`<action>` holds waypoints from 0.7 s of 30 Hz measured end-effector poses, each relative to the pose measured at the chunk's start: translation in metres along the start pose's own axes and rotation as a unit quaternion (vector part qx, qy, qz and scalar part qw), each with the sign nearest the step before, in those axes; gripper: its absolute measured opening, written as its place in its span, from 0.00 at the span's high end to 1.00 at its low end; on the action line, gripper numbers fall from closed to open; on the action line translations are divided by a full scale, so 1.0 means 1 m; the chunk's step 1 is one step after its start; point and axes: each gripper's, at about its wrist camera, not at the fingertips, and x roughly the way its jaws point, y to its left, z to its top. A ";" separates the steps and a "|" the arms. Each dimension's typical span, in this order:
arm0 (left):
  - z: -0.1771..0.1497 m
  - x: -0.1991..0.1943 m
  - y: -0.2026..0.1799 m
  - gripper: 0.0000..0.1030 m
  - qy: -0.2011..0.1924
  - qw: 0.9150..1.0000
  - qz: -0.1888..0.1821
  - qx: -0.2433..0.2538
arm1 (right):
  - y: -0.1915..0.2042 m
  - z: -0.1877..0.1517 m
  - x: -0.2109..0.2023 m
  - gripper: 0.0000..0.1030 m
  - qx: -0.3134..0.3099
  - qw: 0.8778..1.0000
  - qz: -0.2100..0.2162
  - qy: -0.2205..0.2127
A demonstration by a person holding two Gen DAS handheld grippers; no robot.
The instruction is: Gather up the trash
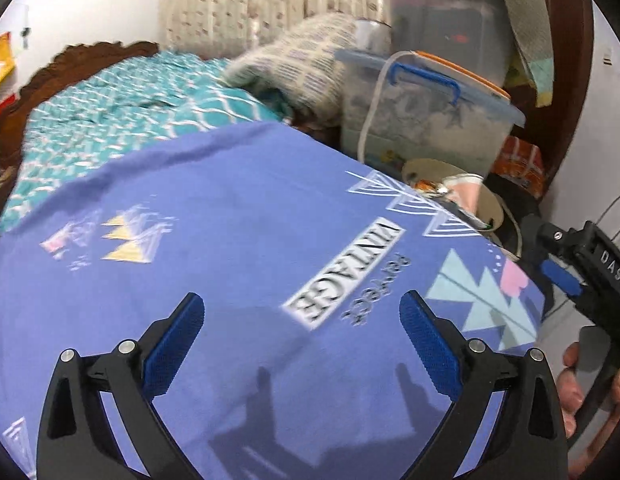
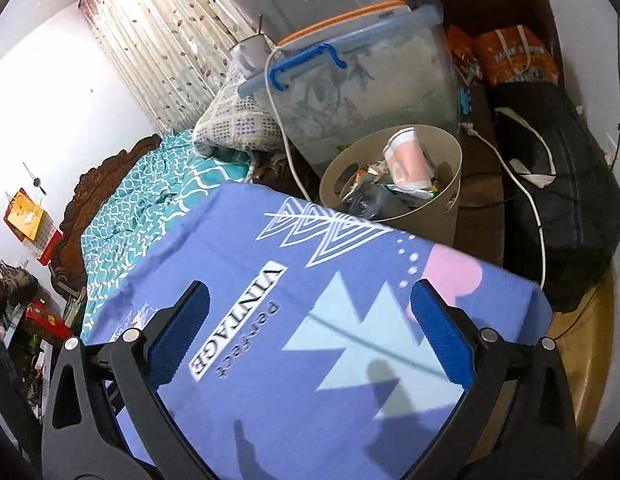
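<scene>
Both tools are seen spread wide over the purple printed cloth (image 1: 237,208) that covers the surface. The left tool (image 1: 301,340) is angled down toward the cloth, its blue pads (image 1: 173,344) standing far apart with nothing between them; only its shadow is cast on the fabric below. The right tool (image 2: 310,332) is tilted down in the same manner, jaws fully parted, nothing gripped, and the "VINTAGE" print is framed between its fingers.

In the left wrist view the right tool is also caught at the far right edge, gripped by a hand (image 1: 578,392) whose fingers are wrapped round the black handle, with the tool held out past the edge of the cloth.

The trash is found in the beige bin (image 2: 450,152), which stands just beyond the far edge of the cloth. A pink and white paper cup (image 2: 406,160) is lying tilted on top of the crumpled wrappers (image 2: 374,192) inside it. The same bin (image 1: 490,200) is glimpsed only partly in the left view, behind the cloth's edge.

Behind the bin a clear storage box (image 2: 350,80) with a blue handle is seen, with a white cable (image 2: 530,200) trailing beside it. A bed with a teal patterned cover (image 1: 121,96) is seen to the left, a pillow (image 1: 293,68) resting at its end.
</scene>
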 end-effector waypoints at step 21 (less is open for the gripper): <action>-0.014 -0.048 0.030 0.08 -0.031 0.998 0.044 -0.013 | 0.036 -0.015 -0.026 0.03 0.006 1.000 0.007 0.010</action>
